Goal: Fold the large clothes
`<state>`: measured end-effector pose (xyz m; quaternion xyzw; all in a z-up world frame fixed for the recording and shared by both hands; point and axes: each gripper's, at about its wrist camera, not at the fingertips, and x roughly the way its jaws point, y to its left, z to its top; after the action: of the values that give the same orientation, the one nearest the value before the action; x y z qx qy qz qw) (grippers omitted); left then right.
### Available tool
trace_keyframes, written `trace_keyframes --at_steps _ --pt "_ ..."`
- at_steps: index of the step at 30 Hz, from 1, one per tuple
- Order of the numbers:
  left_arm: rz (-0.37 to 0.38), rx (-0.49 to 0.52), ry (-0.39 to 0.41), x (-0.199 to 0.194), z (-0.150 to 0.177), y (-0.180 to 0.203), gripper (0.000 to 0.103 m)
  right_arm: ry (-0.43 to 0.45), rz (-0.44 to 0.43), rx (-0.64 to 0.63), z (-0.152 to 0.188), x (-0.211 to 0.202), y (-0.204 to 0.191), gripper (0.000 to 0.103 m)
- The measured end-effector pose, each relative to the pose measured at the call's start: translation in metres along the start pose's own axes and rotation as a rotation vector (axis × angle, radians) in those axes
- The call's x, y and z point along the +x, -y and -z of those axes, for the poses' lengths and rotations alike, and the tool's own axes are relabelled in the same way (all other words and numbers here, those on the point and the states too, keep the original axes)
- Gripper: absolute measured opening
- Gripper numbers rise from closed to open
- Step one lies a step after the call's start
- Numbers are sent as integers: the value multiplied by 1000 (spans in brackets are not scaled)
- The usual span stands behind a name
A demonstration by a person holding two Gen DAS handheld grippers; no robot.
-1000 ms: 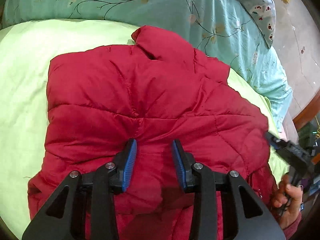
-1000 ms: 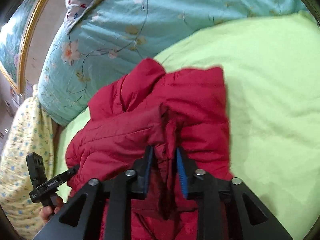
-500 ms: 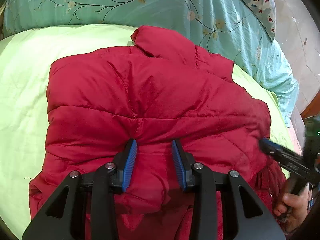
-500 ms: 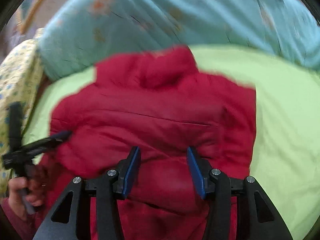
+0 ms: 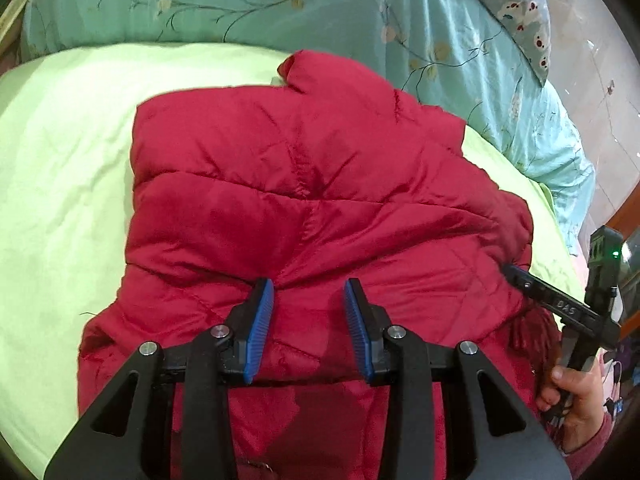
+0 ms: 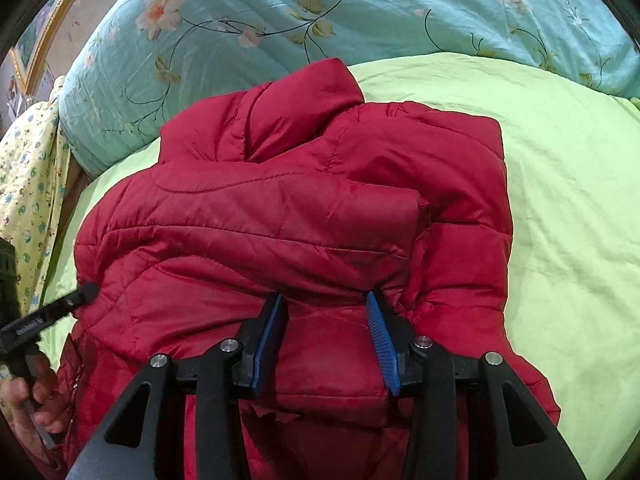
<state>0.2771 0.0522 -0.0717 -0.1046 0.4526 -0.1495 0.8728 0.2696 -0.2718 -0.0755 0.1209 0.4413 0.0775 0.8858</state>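
A red quilted puffer jacket (image 5: 312,184) lies partly folded on a light green bed sheet (image 5: 60,160), collar toward the far side. It also shows in the right wrist view (image 6: 280,208), with a folded sleeve across its top. My left gripper (image 5: 309,304) is open, fingers low over the jacket's near part, holding nothing. My right gripper (image 6: 326,308) is open over the jacket's near part and empty. Its tip shows at the jacket's right edge in the left wrist view (image 5: 516,274). The left gripper's tip shows at the jacket's left edge in the right wrist view (image 6: 80,294).
A teal floral quilt (image 5: 280,4) is bunched along the far side of the bed, also in the right wrist view (image 6: 360,8). A spotted pillow (image 5: 516,4) lies at far right. A yellow patterned cloth (image 6: 28,184) hangs at the bed's left edge.
The right gripper let go of the jacket fold, opened and swung round over the jacket's near part. The left gripper stayed open and shifted slightly. The jacket now lies flatter.
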Motion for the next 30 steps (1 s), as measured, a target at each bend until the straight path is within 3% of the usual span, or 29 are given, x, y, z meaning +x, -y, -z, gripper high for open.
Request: trace_keyframes --at_steps 9,13,18,25,28,30 --pt "-11 -6 -11 3 1 2 34 -13 -50 32 -2 2 8 44" --pt "-10 -54 -10 -20 7 3 35 -13 -58 31 -1 2 10 44" --pt "-63 -51 5 -58 37 8 36 -11 -57 29 -1 3 10 44" --pt "-105 -123 15 -102 79 -10 36 19 -56 8 6 -19 2 46" --pt "-137 -118 19 -116 84 -17 37 29 -51 -8 11 -39 -4 52" --pt "-143 -119 27 -126 88 -21 40 43 -78 11 19 -55 -5 62"
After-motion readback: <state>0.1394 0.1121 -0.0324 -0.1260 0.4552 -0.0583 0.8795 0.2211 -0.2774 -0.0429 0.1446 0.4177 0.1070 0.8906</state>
